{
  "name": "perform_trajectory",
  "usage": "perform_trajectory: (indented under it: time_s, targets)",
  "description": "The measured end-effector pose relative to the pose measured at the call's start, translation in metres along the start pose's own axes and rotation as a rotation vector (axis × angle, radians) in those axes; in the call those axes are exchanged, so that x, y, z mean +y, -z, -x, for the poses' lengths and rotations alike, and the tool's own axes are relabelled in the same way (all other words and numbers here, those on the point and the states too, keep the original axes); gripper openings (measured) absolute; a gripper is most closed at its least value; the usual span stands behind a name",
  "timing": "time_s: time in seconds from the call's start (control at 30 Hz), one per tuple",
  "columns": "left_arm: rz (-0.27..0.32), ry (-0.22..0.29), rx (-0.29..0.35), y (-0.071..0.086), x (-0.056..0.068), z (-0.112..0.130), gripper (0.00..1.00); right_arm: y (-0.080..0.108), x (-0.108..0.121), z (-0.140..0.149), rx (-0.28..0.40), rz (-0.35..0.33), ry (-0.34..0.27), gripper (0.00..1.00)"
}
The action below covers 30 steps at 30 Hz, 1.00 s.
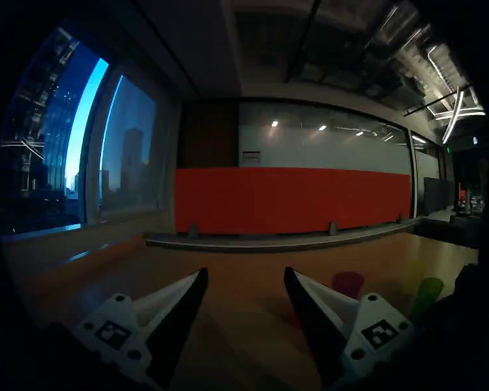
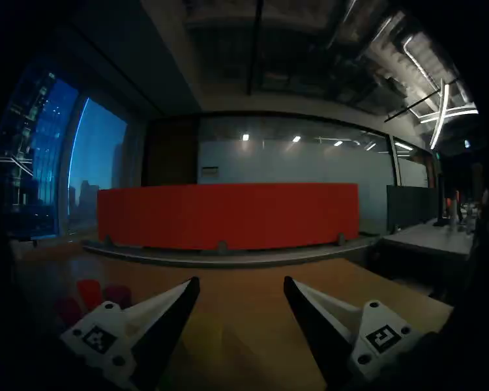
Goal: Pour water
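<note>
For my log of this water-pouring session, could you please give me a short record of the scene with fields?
Setting: dim office, wooden table, red partition behind it, window
Left tool: open, holding nothing, above the table
Right tool: open, holding nothing, above the table
Left gripper view cups: magenta cup and green cup, upright near its right finger
Right gripper view cups: red cup near its left finger
Progress: no cup grasped yet
</note>
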State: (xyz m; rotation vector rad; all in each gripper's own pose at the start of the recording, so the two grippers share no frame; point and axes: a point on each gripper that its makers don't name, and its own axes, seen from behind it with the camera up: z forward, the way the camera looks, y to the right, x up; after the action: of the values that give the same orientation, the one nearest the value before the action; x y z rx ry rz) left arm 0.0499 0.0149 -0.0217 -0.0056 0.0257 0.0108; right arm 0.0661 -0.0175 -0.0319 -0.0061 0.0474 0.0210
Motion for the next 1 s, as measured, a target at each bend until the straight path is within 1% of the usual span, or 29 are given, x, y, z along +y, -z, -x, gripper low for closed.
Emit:
perform_trajectory:
  time_s: [0.07, 0.17, 0.27, 0.4, 0.57, 0.8, 1.0]
  targets:
    - [-0.008, -0.012, 0.003, -0.001, -0.001, 0.001, 0.86, -0.001, 0.0, -0.002, -0.003, 0.004, -0.002, 1.0]
    - [-0.021, -0.016, 0.008, -0.003, -0.002, 0.002, 0.86, -0.002, 0.0, -0.002, -0.014, 0.01, -0.003, 1.0]
    - [-0.026, -0.002, 0.012, -0.005, -0.003, 0.005, 0.86, -0.003, 0.0, -0.002, -0.022, 0.016, 0.002, 1.0]
    - [-0.017, 0.026, 0.014, -0.007, -0.002, 0.012, 0.86, -0.005, -0.002, -0.002, -0.025, 0.02, 0.009, 1.0]
    - [-0.014, 0.039, 0.016, -0.01, -0.005, 0.026, 0.86, -0.006, -0.006, -0.001, -0.034, 0.019, 0.011, 1.0]
    - [-0.011, 0.032, 0.032, -0.014, -0.008, 0.031, 0.86, -0.008, -0.006, 0.005, -0.044, 0.028, 0.006, 1.0]
    - [-0.016, 0.02, 0.03, -0.02, -0.01, 0.036, 0.86, -0.01, -0.006, 0.006, -0.049, 0.03, 0.008, 1.0]
